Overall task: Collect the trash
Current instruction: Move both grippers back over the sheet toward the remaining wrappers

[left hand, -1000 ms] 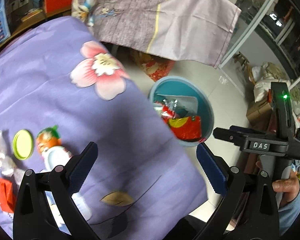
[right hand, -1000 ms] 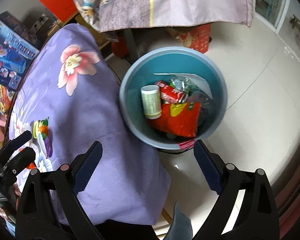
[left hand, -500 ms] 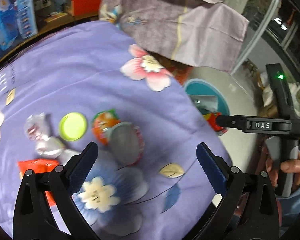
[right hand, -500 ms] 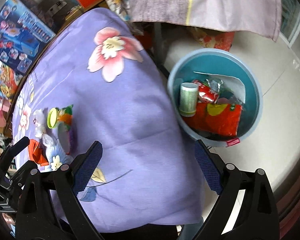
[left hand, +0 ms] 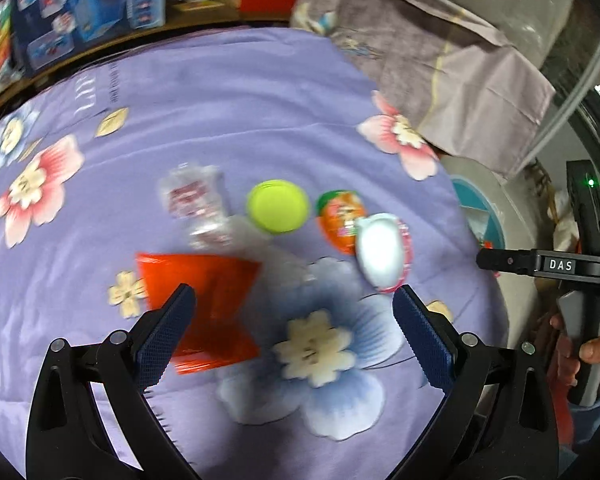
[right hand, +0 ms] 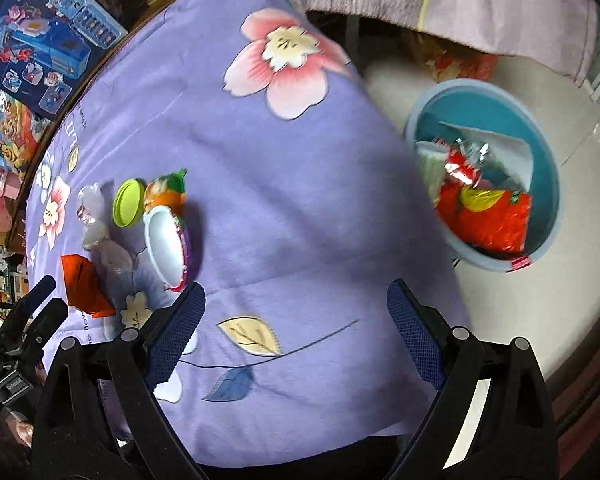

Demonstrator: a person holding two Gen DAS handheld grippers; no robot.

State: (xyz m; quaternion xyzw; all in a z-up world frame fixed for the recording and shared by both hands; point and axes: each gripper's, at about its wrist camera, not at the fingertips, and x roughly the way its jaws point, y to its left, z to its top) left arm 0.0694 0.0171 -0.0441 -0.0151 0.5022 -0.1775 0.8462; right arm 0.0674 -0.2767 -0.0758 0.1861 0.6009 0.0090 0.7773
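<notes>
Trash lies on a purple flowered tablecloth (left hand: 260,112): a red wrapper (left hand: 204,292), a clear crinkled wrapper (left hand: 198,208), a green lid (left hand: 278,206), an orange packet (left hand: 339,220) and a white cup with a pink rim (left hand: 381,252). My left gripper (left hand: 294,332) is open and empty, just short of the red wrapper. My right gripper (right hand: 296,336) is open and empty above the cloth's near edge; it shows in the left wrist view (left hand: 495,260). The white cup (right hand: 168,248), green lid (right hand: 128,202) and red wrapper (right hand: 84,284) lie to its left. A blue bin (right hand: 539,160) holding trash stands on the floor to the right.
A grey-purple cloth (left hand: 439,56) hangs over furniture behind the table. Toy boxes (right hand: 40,44) stand at the far left. The tiled floor (right hand: 571,264) lies right of the table. The left gripper shows at the right wrist view's lower left (right hand: 28,320).
Both grippers have swung left, from over the bin toward the table. The trash pile now sits in the middle of the left wrist view. Both stay open and empty.
</notes>
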